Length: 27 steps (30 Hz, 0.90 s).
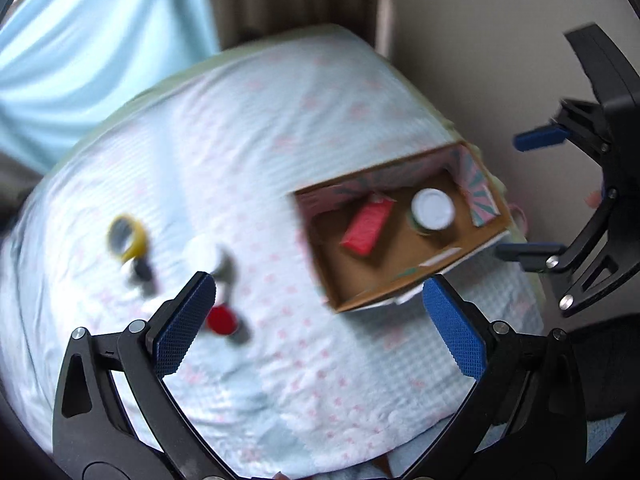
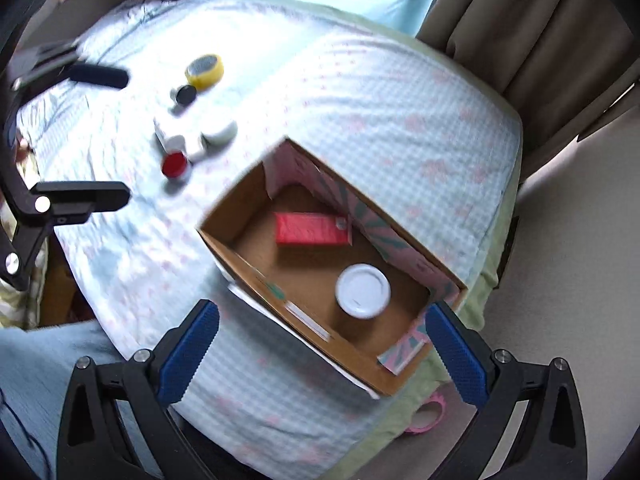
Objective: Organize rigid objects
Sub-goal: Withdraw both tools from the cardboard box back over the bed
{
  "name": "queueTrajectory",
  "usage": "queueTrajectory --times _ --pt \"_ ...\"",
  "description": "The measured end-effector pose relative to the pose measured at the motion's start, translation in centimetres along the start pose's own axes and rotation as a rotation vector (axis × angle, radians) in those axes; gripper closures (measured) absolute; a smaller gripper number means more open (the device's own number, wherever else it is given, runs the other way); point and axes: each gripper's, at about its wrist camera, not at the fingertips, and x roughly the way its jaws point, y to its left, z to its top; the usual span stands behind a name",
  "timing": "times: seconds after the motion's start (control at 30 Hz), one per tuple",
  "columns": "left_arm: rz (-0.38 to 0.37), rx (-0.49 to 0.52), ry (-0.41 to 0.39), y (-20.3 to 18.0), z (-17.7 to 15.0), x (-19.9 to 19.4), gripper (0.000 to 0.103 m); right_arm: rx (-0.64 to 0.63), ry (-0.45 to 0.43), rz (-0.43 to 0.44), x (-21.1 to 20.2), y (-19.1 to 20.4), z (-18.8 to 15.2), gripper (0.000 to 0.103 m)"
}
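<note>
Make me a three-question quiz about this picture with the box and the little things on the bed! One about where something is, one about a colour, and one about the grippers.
1. Where is the red carton?
A. inside the cardboard box
B. on the floor
C. beside the tape roll

2. What colour is the tape roll on the cloth?
A. green
B. yellow
C. purple

3. How does the right gripper stand?
A. shut on the jar
B. shut on the carton
C. open, holding nothing

Answers:
1 A, it lies on the box floor near the white-lidded jar.
2 B, its ring is yellow.
3 C, the blue fingers are spread wide with nothing between them; the left gripper is open too.
</note>
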Motion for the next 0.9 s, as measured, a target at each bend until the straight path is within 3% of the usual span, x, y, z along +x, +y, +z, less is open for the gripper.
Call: queueTrajectory --times 0.17,0.37,0.67,0.9 --pt "0.046 -0.157 -0.029 7.6 -4.1 -3.5 0.000 0.060 -0.048 -0.014 -2.1 3.9 3.0 0.000" --pt "0.088 -0.253 -0.062 16.7 -8.3 -6.4 0.000 0.201 -0.082 0.000 -2.9 9.1 7.1 0.000" --pt "0.100 -0.250 -0.058 27.9 -11.6 -6.3 0.000 0.513 -0.139 0.059 -1.1 15.9 12.4 0.000" --pt "0.070 -0.246 -0.024 34.0 -11.6 -2.5 0.000 0.653 -0.146 0.003 2.3 19.9 16.5 0.000"
